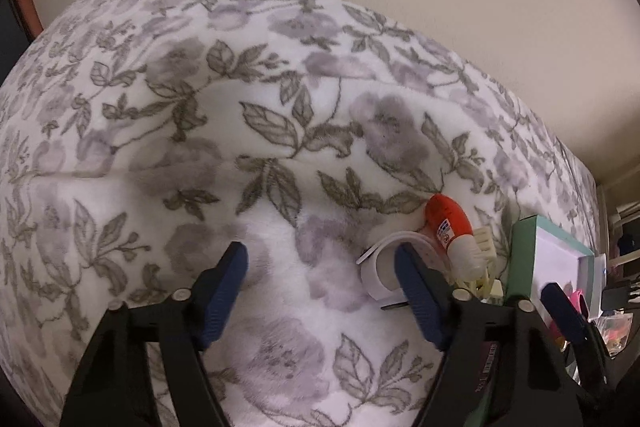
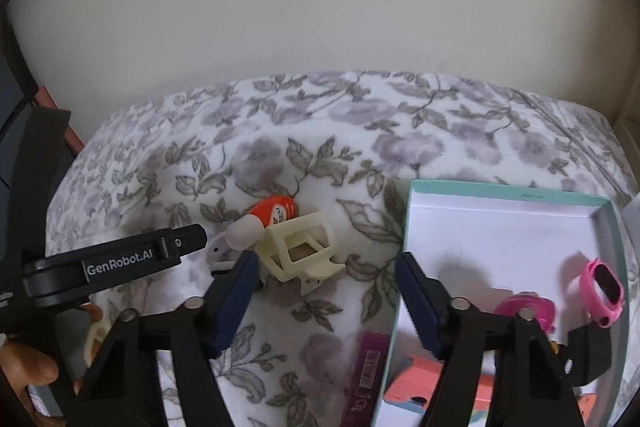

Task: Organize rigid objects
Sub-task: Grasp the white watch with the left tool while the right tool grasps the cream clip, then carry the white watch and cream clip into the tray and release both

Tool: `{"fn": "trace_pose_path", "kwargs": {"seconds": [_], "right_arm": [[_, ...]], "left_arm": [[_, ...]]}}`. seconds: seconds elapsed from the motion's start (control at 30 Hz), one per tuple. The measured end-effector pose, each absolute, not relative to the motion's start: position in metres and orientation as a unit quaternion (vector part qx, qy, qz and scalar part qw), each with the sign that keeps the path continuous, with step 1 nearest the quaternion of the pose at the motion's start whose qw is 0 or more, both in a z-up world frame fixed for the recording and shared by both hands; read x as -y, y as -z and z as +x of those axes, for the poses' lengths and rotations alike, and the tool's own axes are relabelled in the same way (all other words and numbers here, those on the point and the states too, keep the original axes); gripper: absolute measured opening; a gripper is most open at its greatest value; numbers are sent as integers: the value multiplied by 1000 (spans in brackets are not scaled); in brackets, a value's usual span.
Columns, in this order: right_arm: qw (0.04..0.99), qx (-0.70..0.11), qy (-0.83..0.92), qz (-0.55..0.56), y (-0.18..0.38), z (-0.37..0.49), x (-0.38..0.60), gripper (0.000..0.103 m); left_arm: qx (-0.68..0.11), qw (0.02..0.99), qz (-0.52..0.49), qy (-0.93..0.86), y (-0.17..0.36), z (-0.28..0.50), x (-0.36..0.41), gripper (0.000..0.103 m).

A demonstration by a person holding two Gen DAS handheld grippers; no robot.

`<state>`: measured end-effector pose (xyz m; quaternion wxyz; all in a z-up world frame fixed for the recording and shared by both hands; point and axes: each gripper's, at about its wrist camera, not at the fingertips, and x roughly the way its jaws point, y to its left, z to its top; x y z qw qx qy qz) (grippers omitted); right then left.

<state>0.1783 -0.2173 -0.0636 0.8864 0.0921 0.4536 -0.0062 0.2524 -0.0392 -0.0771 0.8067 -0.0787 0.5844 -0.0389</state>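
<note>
My left gripper (image 1: 320, 251) stands open over the flowered blanket (image 1: 280, 107) with only fabric between its fingers. Just beyond its right finger lie a white curved strap (image 1: 380, 267), an orange tube with a white cap (image 1: 450, 231) and a cream claw clip (image 1: 482, 243). My right gripper (image 2: 328, 263) is also open and holds nothing. The cream claw clip (image 2: 300, 247) sits just ahead of its left finger, with the orange tube (image 2: 272, 211) behind it. The right finger hangs over the left wall of the teal box (image 2: 500, 193).
The box holds a pink watch (image 2: 604, 287), a pink ring-shaped piece (image 2: 528, 307) and a coral object (image 2: 440, 387). A purple packet (image 2: 368, 367) lies beside the box. The left tool's black body (image 2: 120, 259) crosses the lower left, above a hand (image 2: 28, 363). A plain wall rises behind the bed.
</note>
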Motion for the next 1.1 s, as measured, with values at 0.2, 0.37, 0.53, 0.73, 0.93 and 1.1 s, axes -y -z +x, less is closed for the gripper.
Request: {"fn": "trace_pose_path", "kwargs": {"seconds": [0.2,0.37,0.53,0.73,0.93,1.1], "right_arm": [[884,-457,3,101,77,190,213,47],[886,-454,14,92,80,192,212,24],[885,-452,24,107,81,189,223,5],[888,-442,16,123,74,185,231,4],[894,-428,14,133,62,179,238,4],[902,-408,19,140,42,172,247,4]], "left_arm": [[-589,804,-56,52,88,253,55,56],[-592,803,-47,54,98,251,63,47],[-592,801,-56,71,98,247,66,14],[-589,803,-55,67,98,247,69,12],[-572,815,-67,60,83,248,61,12],[-545,833,-73,63,56,248,61,11]]}}
